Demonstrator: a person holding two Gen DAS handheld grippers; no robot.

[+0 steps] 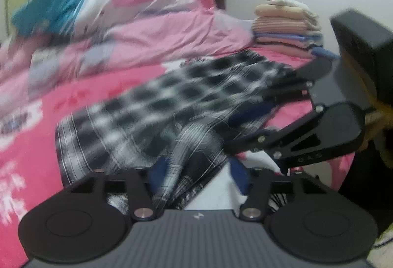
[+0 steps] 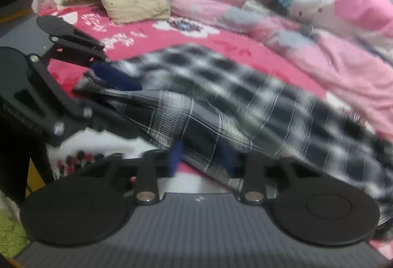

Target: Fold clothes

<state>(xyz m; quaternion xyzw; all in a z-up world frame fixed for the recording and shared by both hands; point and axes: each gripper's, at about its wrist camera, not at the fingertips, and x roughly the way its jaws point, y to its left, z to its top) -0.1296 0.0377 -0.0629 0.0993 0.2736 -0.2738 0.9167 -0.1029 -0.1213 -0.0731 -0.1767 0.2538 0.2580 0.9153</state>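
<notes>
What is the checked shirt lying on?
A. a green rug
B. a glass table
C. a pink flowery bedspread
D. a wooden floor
C: the checked shirt is spread over the pink flowery bedspread, which shows all around it in both views.

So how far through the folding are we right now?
Done: a stack of folded clothes sits at the far end of the bed. In hand: the plaid shirt; the left hand-held gripper and right hand-held gripper each seem to pinch its near edge, though blur hides the fingertips. Left: the shirt lies mostly spread out, so its folds remain.
</notes>
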